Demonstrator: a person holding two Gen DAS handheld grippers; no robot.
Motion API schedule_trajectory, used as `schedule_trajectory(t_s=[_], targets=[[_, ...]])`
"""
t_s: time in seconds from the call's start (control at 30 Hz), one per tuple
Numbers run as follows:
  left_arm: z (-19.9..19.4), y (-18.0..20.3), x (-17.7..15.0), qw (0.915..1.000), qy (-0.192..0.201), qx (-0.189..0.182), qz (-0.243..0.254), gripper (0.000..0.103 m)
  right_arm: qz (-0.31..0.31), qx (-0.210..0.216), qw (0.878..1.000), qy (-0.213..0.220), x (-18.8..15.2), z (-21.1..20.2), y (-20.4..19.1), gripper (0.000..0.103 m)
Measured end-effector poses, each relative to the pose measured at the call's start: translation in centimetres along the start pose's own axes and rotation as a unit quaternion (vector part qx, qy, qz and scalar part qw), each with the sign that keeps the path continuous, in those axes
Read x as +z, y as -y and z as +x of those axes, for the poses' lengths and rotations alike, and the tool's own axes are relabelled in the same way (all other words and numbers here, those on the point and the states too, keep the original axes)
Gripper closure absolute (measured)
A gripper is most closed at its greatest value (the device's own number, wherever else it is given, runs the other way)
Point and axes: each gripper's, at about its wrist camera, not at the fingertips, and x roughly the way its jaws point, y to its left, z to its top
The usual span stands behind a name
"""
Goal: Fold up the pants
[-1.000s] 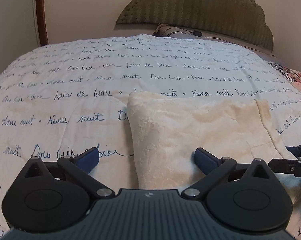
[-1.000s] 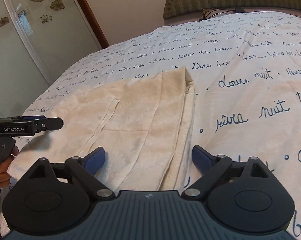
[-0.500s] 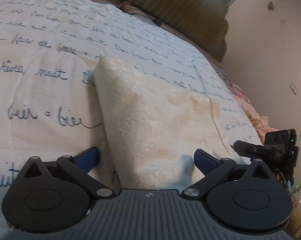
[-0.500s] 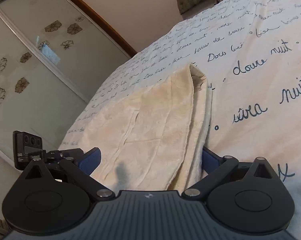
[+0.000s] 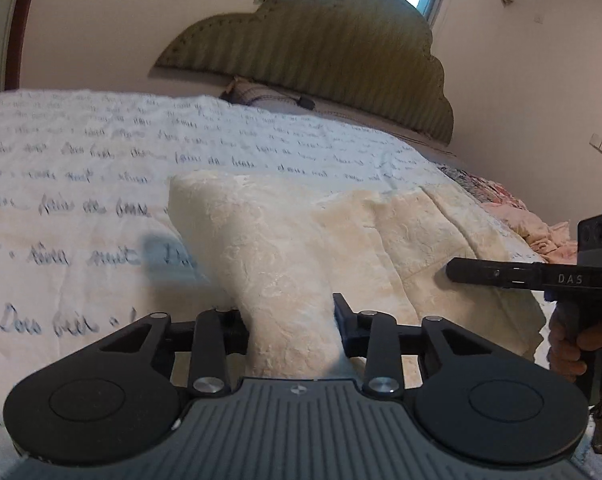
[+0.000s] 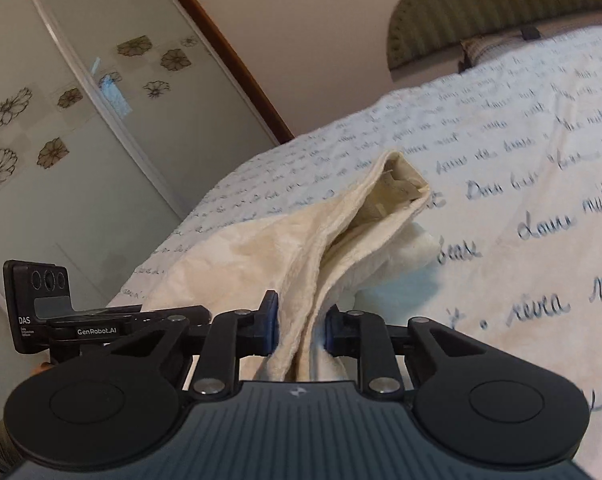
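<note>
Left wrist view: the left gripper is closing on the near edge of the cream pants, which lie partly folded on the bed's script-printed bedspread. A bunched ridge of cloth runs between the jaws, and the pads appear to touch it on both sides. The right gripper shows at the right border, held by a hand, level with the same near edge. The padded headboard stands beyond.

Right wrist view: the right gripper is closing too, with its blue pads narrow on a gathered stack of the pants; several layers are caught, and the far end gapes open off the bedspread. The left gripper sits at the left, beside a mirrored wardrobe door.

To do this lift-and-fold well, I would let both grips finish before raising further, and check that each holds every layer, since the open far end suggests the layers may slide apart. Both ends should rise evenly so the edge stays taut and straight, then travel towards the headboard and come down square on the far edge.
</note>
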Motion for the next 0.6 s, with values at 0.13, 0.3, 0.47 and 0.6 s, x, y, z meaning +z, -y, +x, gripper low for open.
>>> schedule_trajectory(t_s=[0.13, 0.3, 0.47, 0.6], targets=[[-0.9, -1.9, 2.7, 0.9987, 0.025, 0.039, 0.020, 0.064, -0.044, 0.009, 0.999, 0.011, 2.7, 2.7, -2.3, 0.081], [2.3, -6.8, 3.8, 0.9952, -0.025, 0.092, -0.020, 0.051, -0.023, -0.017, 0.999, -0.015, 4.0, 9.6, -1.8, 0.078], [3.7, -8.8, 1.3, 0.9903, -0.019, 0.130, -0.045, 0.024, -0.059, -0.120, 0.990, -0.053, 1.6, 13.3, -1.5, 0.042], [1.3, -7.5, 1.6, 0.9847, 0.013, 0.173, -0.017, 0.019, -0.087, -0.190, 0.978, 0.007, 0.9, 9.5, -3.4, 0.042]])
